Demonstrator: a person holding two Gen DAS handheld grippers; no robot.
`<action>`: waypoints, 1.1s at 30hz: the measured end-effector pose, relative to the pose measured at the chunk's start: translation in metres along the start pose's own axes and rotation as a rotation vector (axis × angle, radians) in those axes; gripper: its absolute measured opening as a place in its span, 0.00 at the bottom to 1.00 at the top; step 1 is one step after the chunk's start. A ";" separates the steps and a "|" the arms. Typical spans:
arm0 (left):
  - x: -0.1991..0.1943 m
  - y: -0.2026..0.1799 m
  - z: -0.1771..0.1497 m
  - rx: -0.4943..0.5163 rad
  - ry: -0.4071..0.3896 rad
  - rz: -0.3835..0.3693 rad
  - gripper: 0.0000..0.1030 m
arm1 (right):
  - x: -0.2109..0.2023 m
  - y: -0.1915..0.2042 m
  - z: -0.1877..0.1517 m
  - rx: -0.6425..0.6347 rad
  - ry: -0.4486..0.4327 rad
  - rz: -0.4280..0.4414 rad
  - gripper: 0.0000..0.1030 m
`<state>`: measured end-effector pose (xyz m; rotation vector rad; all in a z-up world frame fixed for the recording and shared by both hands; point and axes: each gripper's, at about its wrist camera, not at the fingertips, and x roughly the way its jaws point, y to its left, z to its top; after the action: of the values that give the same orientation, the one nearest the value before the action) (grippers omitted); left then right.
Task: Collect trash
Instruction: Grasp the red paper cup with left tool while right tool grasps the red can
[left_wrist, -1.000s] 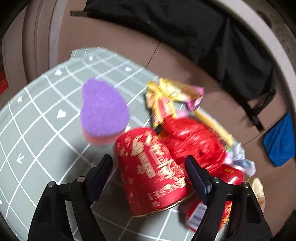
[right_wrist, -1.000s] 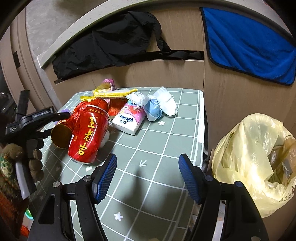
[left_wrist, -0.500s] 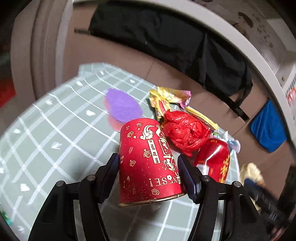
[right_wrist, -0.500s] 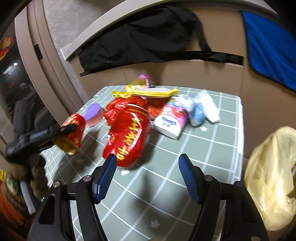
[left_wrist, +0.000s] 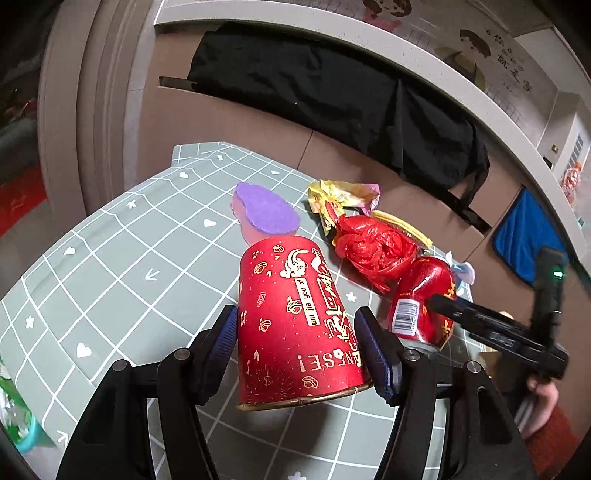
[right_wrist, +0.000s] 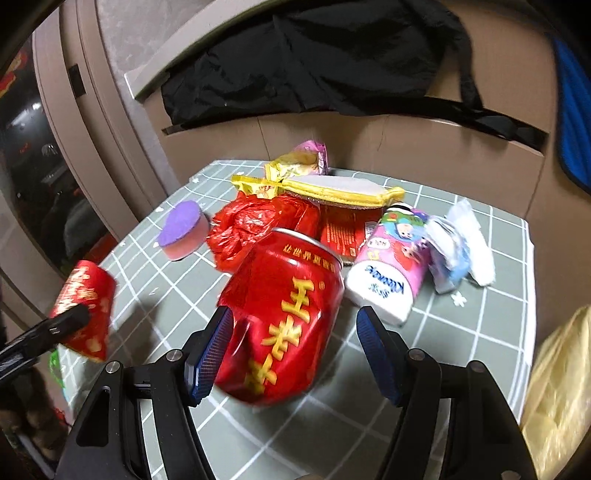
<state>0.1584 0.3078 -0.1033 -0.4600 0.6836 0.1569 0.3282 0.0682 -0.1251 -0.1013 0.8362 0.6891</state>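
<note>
My left gripper (left_wrist: 301, 349) is shut on a red paper cup (left_wrist: 299, 321), held upside down above the green checked tablecloth (left_wrist: 122, 269). The cup also shows in the right wrist view (right_wrist: 85, 306). My right gripper (right_wrist: 293, 350) is open, its pads either side of a dented red drink can (right_wrist: 284, 317) lying on the cloth. The left pad touches the can; the right pad stands apart. The can also shows in the left wrist view (left_wrist: 424, 299). A crumpled red plastic bag (right_wrist: 251, 225) lies just behind the can.
A purple sponge (right_wrist: 183, 229), yellow snack wrappers (right_wrist: 317, 188), a pink tissue pack (right_wrist: 391, 262) and white and blue crumpled tissues (right_wrist: 461, 251) lie on the cloth. A yellow trash bag (right_wrist: 557, 391) hangs off the right edge. A black cloth (right_wrist: 314, 62) drapes over the cardboard wall behind.
My left gripper closed on the red cup and lifted it off the cloth. My right gripper moved forward and left, so that the red can lies between its pads.
</note>
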 end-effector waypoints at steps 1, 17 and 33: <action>0.000 0.000 0.000 0.000 0.000 -0.003 0.63 | 0.007 -0.001 0.001 0.002 0.011 0.000 0.65; 0.002 -0.011 -0.004 -0.007 0.027 -0.031 0.63 | 0.009 0.016 0.001 -0.059 0.041 0.083 0.30; 0.004 -0.039 -0.012 0.036 0.050 -0.059 0.63 | -0.053 0.005 -0.013 -0.062 -0.036 0.072 0.25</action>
<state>0.1655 0.2678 -0.1000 -0.4500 0.7197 0.0780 0.2923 0.0397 -0.0950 -0.1141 0.7868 0.7828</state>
